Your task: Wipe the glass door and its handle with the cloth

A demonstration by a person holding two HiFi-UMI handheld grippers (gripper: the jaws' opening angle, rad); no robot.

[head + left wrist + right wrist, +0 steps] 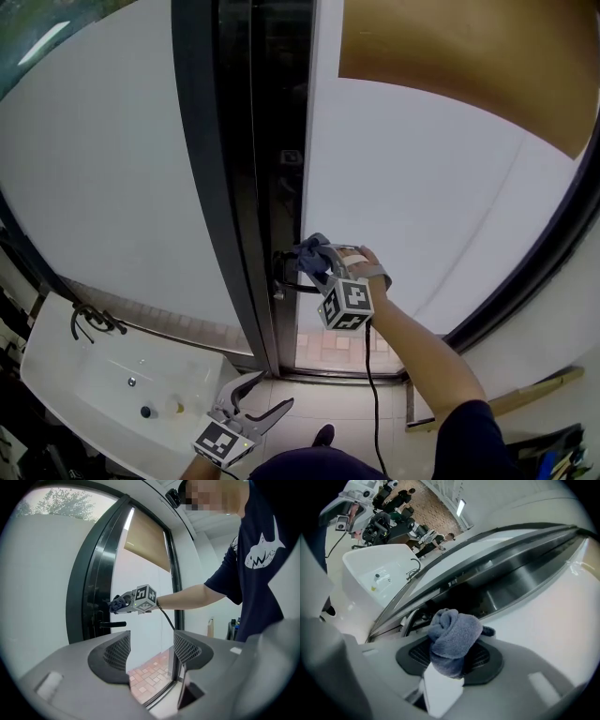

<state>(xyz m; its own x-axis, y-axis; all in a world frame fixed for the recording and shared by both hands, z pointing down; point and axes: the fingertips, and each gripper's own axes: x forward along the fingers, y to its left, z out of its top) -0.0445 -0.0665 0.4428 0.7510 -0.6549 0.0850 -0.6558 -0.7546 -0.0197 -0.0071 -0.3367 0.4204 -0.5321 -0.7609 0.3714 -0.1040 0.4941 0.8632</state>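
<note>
One cloth (452,639), grey-blue terry, bunched into a soft roll: my right gripper (317,262) is clamping it between its jaws, just above the one black lever handle (292,286). One frosted glass door (422,187), dark-framed, is carrying that handle. My left gripper (151,651) is hanging wide open and empty, well below the handle.

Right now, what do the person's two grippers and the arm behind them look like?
Both grippers are light grey. The right gripper and the left gripper each carry a cube with black-and-white square markers. The pads inside the jaws are dark with a mesh pattern. A black cable leaves the right gripper. The person wears a dark navy short sleeve.
</note>
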